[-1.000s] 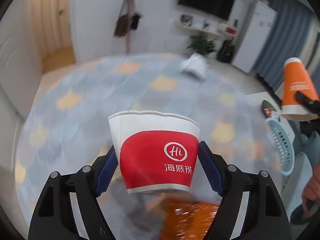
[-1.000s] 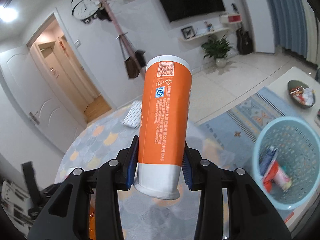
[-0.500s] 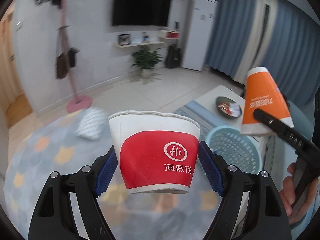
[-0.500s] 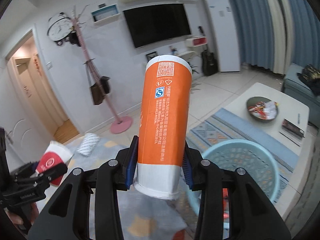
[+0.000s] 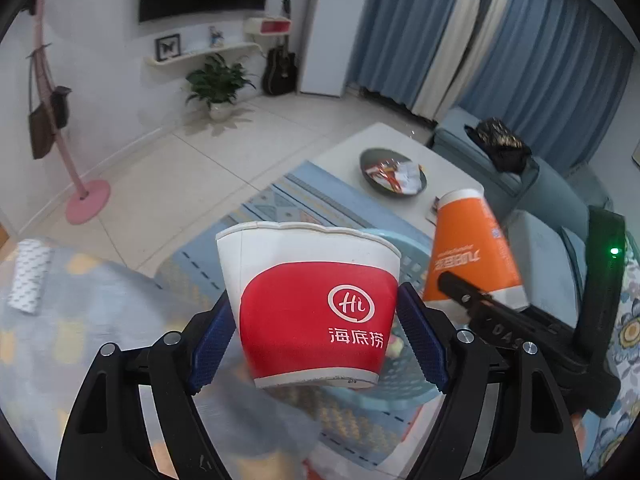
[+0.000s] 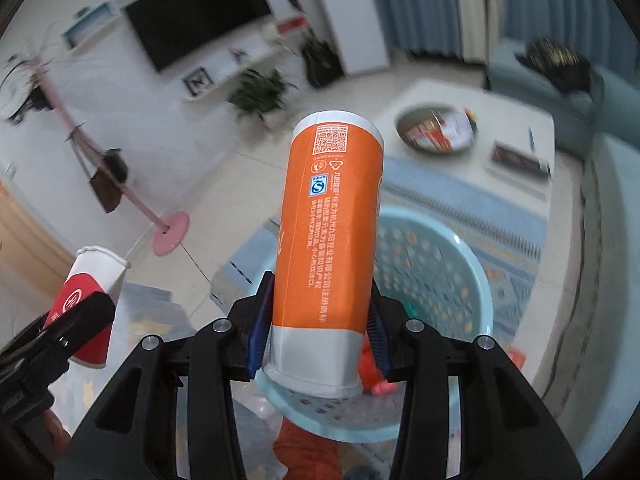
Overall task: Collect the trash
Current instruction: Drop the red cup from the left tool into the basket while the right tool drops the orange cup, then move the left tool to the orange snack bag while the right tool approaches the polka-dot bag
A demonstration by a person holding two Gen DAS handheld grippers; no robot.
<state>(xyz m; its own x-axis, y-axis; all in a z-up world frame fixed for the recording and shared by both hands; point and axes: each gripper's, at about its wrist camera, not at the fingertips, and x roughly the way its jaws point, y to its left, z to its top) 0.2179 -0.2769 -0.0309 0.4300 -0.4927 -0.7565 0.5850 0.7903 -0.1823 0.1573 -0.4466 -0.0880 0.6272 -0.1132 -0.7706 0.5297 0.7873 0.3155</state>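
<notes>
The right claw [image 6: 318, 344], its jaws just easing wider, and the left claw [image 5: 316, 340] clamp the tube [image 6: 328, 248] and cup [image 5: 312, 300] over the basket [image 6: 460, 292], neither dropped in yet.

"Hi 海底捞" on red-and-white paper cup [image 5: 310, 304]

Your left gripper [image 5: 316, 340] is matte black plastic, with angular arms pierced by slotted cut-outs and silver round-headed screws at the joints. Its fingers [image 5: 420, 340] carry ribbed blue pads. Your right gripper [image 6: 318, 328] has the same black frame, silver screws and blue pads; from the left view its body shows embossed lettering and a small green light.
</notes>
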